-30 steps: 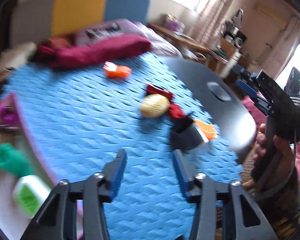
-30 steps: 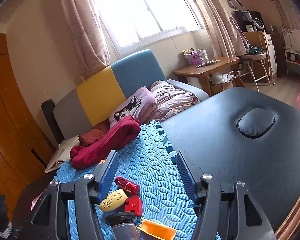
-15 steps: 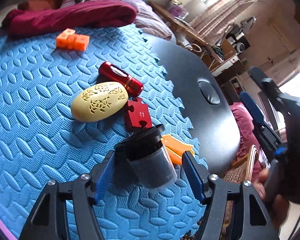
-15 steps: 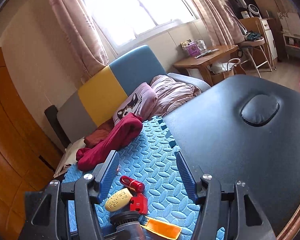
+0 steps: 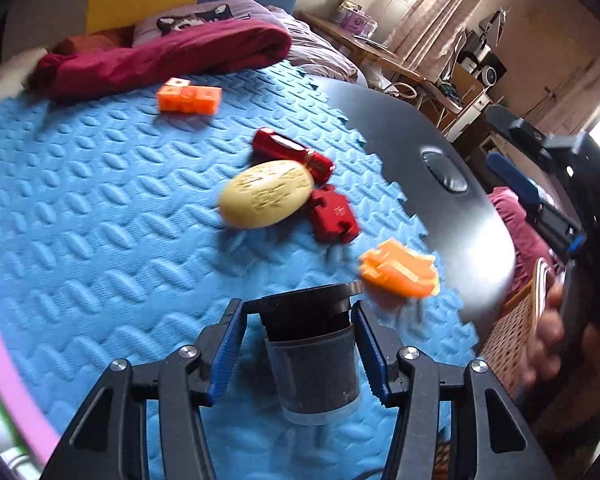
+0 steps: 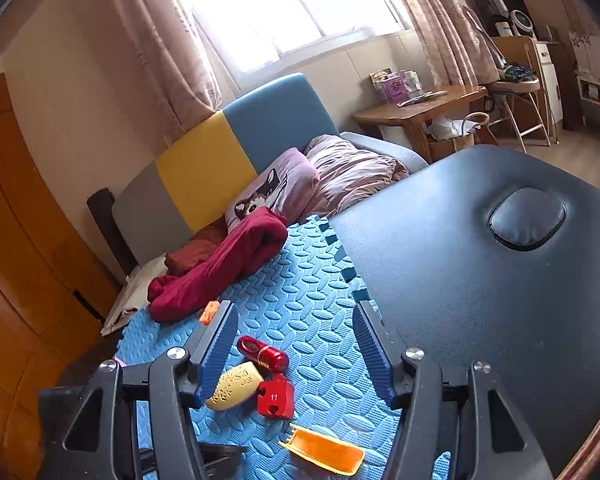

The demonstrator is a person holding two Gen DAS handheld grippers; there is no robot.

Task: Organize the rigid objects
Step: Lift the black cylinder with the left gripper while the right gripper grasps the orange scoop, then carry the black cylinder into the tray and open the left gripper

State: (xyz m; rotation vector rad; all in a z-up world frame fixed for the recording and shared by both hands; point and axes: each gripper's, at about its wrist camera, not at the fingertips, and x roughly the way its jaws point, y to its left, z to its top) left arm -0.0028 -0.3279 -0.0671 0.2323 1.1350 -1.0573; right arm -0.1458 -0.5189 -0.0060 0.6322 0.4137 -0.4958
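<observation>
Rigid objects lie scattered on the blue foam mat point(image 5: 100, 208). Nearest, a dark cylindrical jar point(image 5: 312, 344) with a black cap sits between the fingers of the left gripper point(image 5: 298, 312); its jaws are closing around the jar, and the blue pads look just beside the cap, though blur hides whether they press on it. Just beyond to the right lies an orange clip-like piece point(image 5: 400, 270). Farther on, a red puzzle piece point(image 5: 334, 216) touches a cream oval object point(image 5: 266, 199), which in turn touches a red cylinder point(image 5: 292, 154). Well beyond them sits an orange block piece point(image 5: 189, 96), near a folded maroon cloth point(image 5: 172, 58) at the mat's far edge. The right gripper point(image 6: 296, 354) hangs above the mat with its jaws moderately wide and nothing between them, a hand point(image 5: 548, 344) gripping its handle. A black padded table point(image 6: 480, 280) borders the mat's right side.
</observation>
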